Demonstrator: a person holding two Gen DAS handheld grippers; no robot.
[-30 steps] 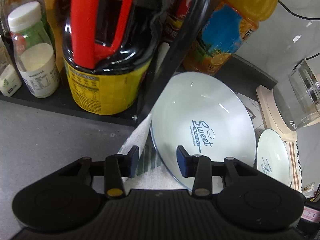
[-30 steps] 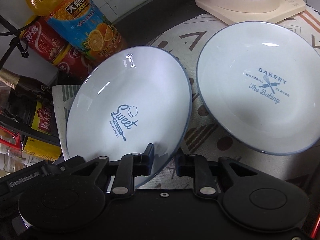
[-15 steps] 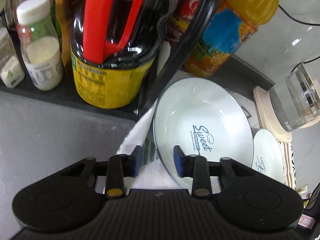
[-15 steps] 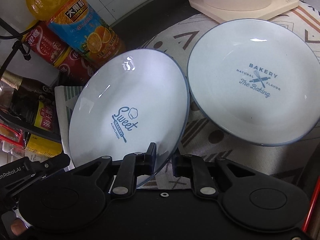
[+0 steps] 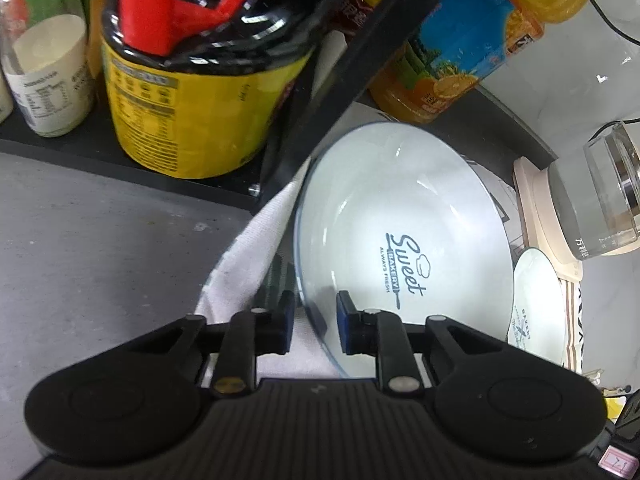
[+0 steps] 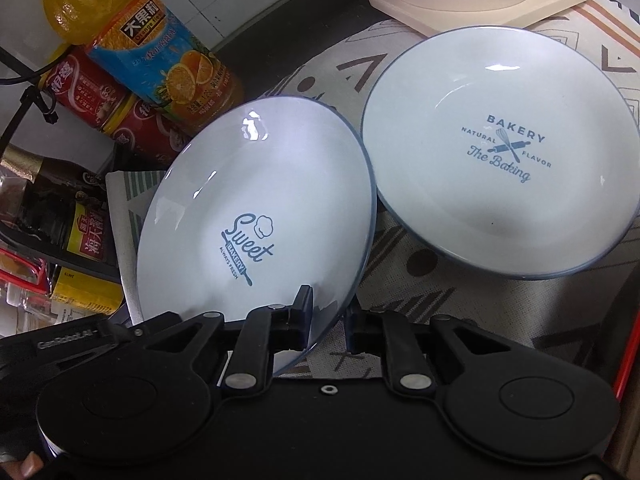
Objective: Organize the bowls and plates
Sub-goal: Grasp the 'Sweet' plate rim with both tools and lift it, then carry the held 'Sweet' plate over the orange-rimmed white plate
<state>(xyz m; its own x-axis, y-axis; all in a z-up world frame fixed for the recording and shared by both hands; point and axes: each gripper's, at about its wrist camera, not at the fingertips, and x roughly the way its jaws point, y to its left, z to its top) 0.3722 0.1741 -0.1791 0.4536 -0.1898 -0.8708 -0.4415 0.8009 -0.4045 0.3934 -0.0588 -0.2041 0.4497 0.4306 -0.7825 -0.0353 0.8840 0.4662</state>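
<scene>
A white "Sweet Bakery" plate (image 5: 404, 240) with a blue rim is held tilted off the cloth; it also shows in the right wrist view (image 6: 256, 224). My left gripper (image 5: 314, 326) straddles its near rim, one pad on each side, jaws closed onto the rim. My right gripper (image 6: 330, 326) straddles the opposite rim the same way. A second white plate marked "Bakery The Baking" (image 6: 500, 152) lies flat on the patterned cloth (image 6: 400, 264) to the right; it appears small in the left wrist view (image 5: 536, 304).
A black rack (image 5: 320, 92) holds a yellow-labelled dark sauce jug (image 5: 192, 92) and a white bottle (image 5: 44, 68). An orange juice bottle (image 6: 160, 60), red cans (image 6: 88, 96) and a glass kettle on a cream base (image 5: 600, 200) stand behind. Grey counter (image 5: 100, 240) lies left.
The plate has tipped up more steeply and shifted slightly toward the second plate. Both grippers stayed clamped on its rim and moved with it.
</scene>
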